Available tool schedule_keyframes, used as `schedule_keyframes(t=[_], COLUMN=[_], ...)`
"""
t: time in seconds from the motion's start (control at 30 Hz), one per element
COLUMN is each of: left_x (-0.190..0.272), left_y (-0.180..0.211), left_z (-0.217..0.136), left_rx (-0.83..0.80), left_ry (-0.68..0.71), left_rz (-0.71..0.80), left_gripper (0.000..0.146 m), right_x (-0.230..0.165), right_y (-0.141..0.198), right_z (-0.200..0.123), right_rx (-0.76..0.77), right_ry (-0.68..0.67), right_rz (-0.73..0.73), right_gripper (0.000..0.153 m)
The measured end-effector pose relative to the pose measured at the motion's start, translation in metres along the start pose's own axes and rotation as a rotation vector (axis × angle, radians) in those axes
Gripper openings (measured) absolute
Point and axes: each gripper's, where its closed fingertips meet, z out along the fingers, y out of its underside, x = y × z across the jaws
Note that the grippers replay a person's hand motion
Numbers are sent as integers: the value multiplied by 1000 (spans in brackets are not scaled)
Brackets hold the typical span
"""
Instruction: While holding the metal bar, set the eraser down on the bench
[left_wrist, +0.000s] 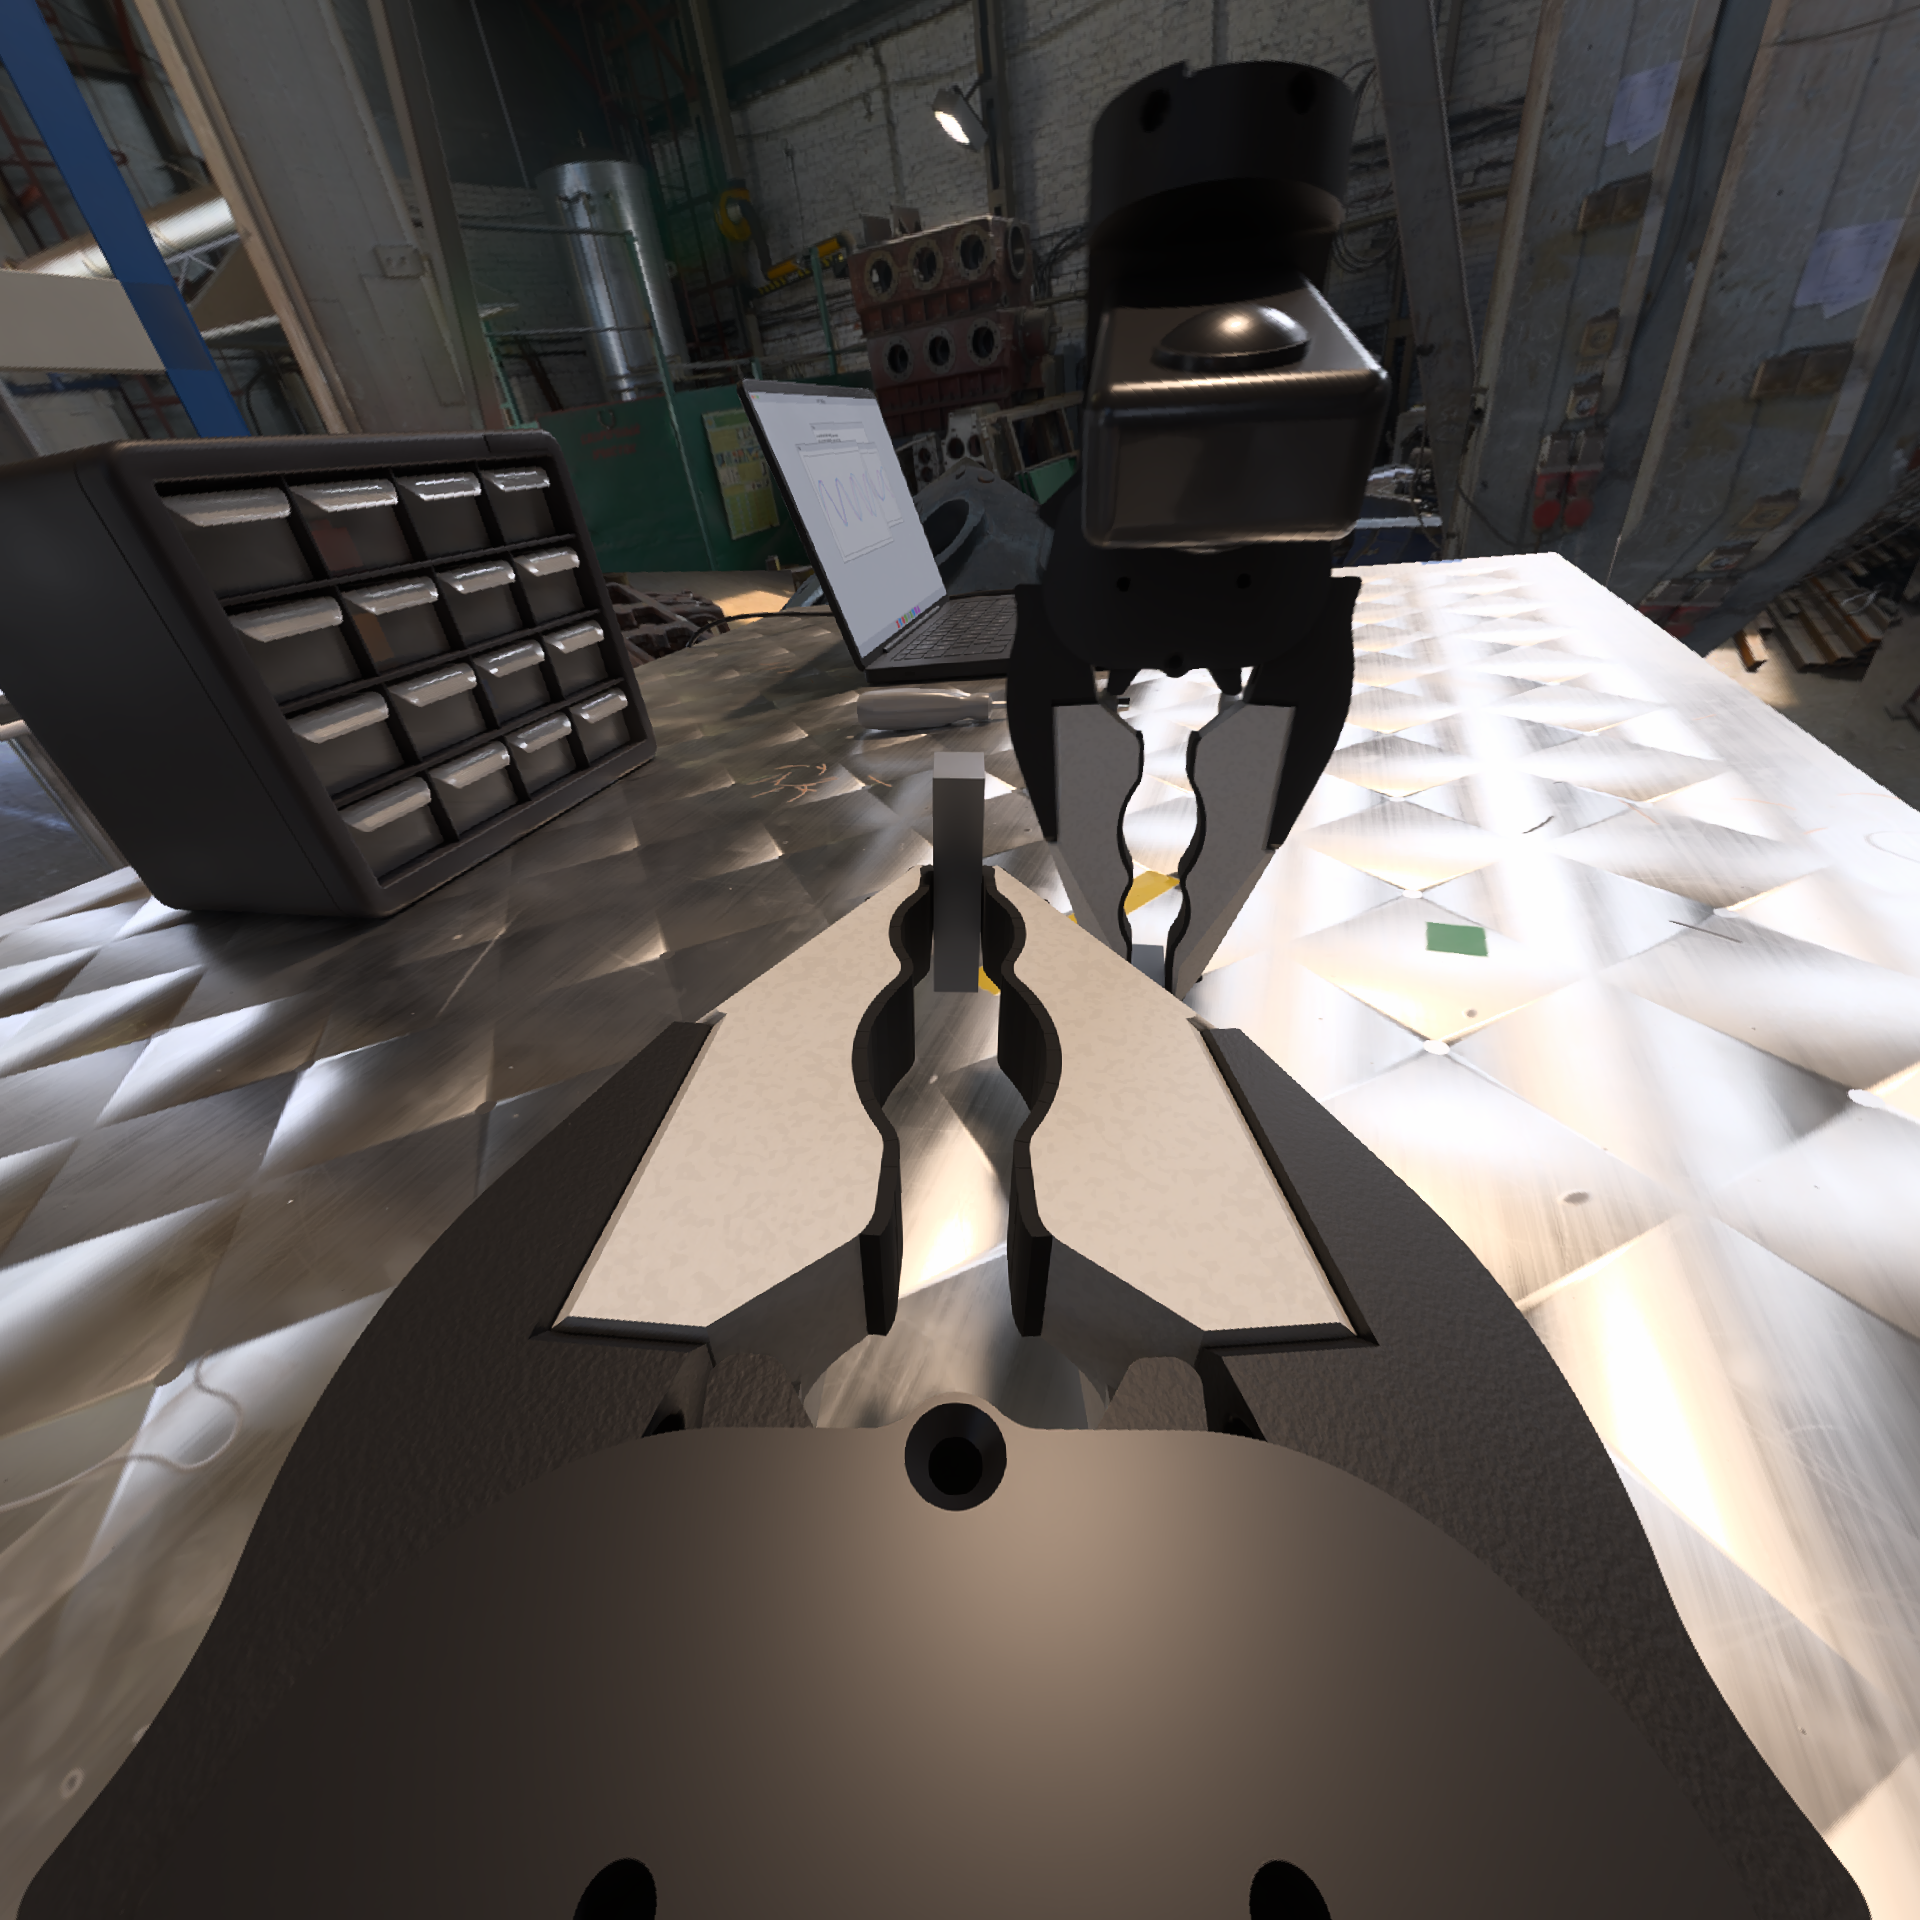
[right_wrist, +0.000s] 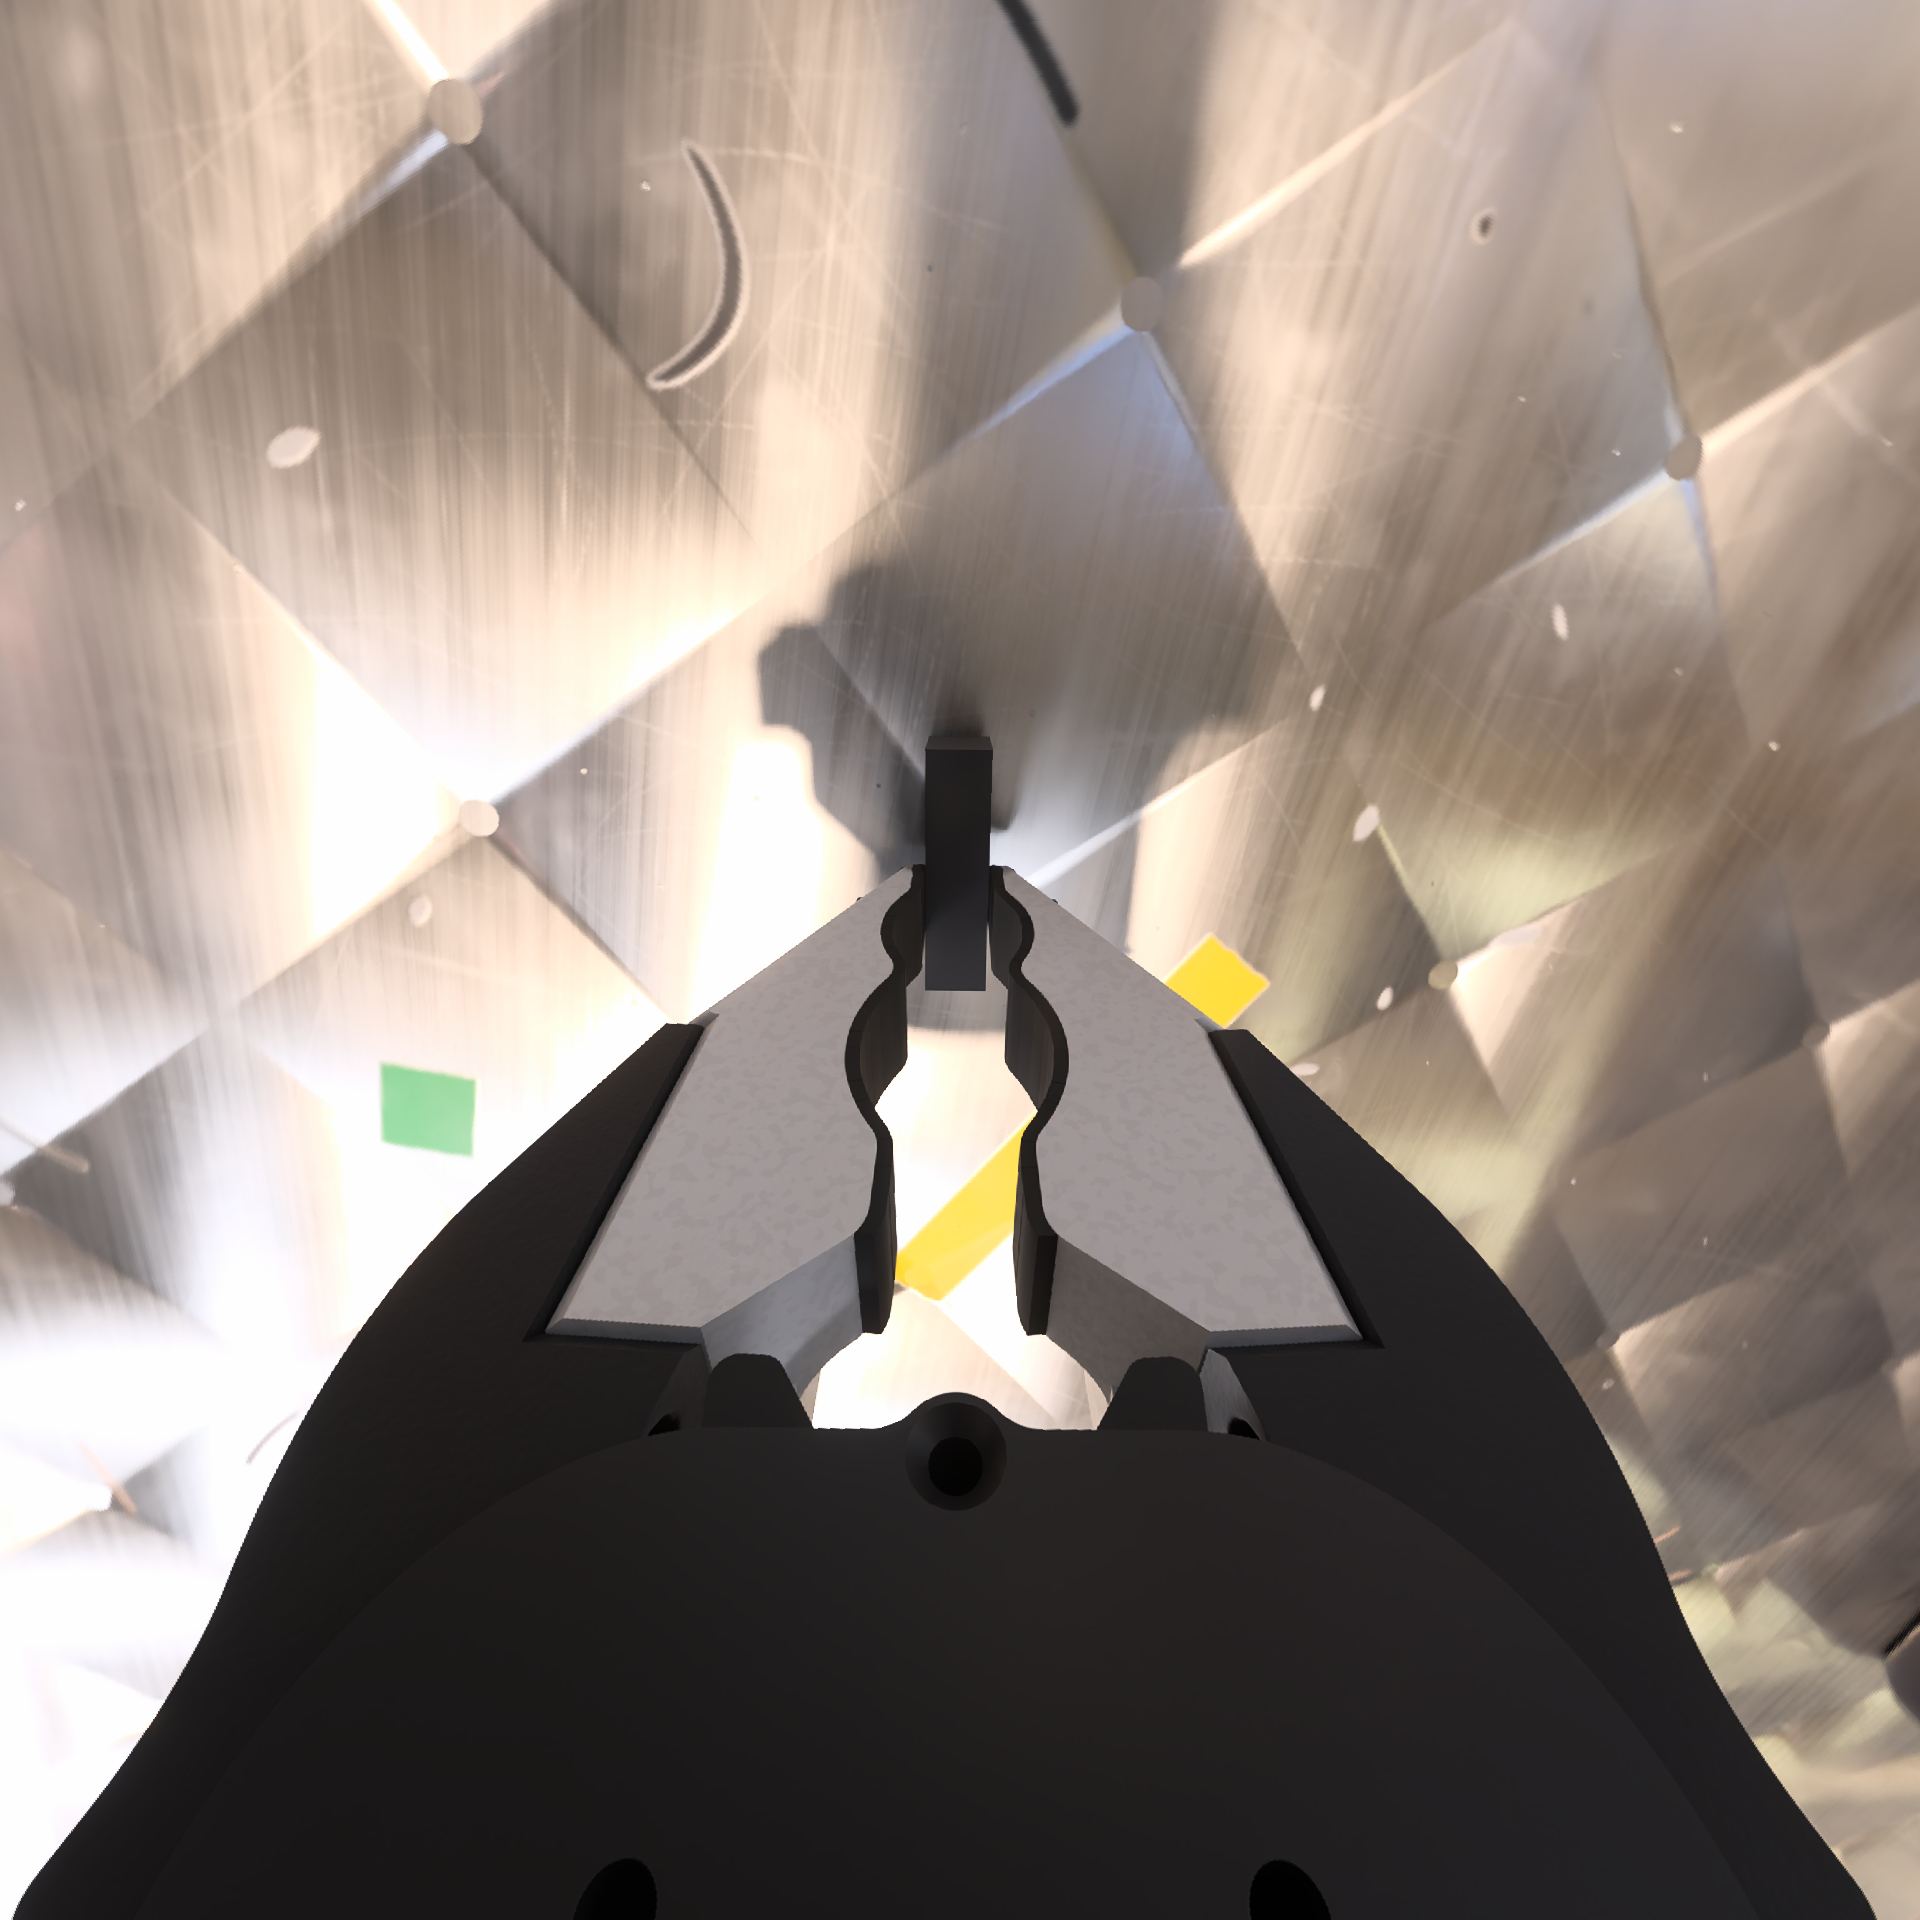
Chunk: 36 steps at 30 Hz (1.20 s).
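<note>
My left gripper (left_wrist: 957, 891) is shut on a light grey metal bar (left_wrist: 958, 831), which stands upright between the fingertips above the steel bench (left_wrist: 1558, 1091). My right gripper (right_wrist: 956, 883) is shut on a small dark block, the eraser (right_wrist: 957, 800). In the left wrist view the right gripper (left_wrist: 1151, 940) points straight down just right of the bar, and the eraser's lower end (left_wrist: 1147, 954) is at the bench surface. The eraser's shadow meets its tip in the right wrist view; I cannot tell whether it touches.
A dark small-parts drawer cabinet (left_wrist: 364, 665) stands at the left and an open laptop (left_wrist: 862, 520) behind, with a grey tool handle (left_wrist: 914, 710) in front of it. A green patch (right_wrist: 427, 1109) and a yellow patch (right_wrist: 1216, 977) lie flat on the bench.
</note>
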Motion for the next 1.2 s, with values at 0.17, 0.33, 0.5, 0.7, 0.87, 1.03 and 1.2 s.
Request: schedule_keyframes(t=[0.17,0.33,0.5,0.7,0.87,1.03,1.2], left_x=[2,3,2,2,3,3,4], left_y=[1,1,2,2,2,3,5], left_z=[1,2,1,1,1,1,3], left_rx=[-4,-9,-11,-10,-11,-16,-25], left_ry=[5,9,1,3,5,7,15], left_rz=[5,12,18,14,17,14,4], left_gripper=[8,8,8,8,8,8,8], right_x=[5,5,8,11,10,12,25], right_y=[6,9,6,6,7,7,-17], right_z=[-2,-2,-1,-1,-2,-11,-44], right_rx=[11,-51,-30,-27,-12,23,297], right_ry=[171,193,116,108,111,150,286], right_rz=[131,351,529,548,552,589,605], right_gripper=[11,11,11,11,15,22,28])
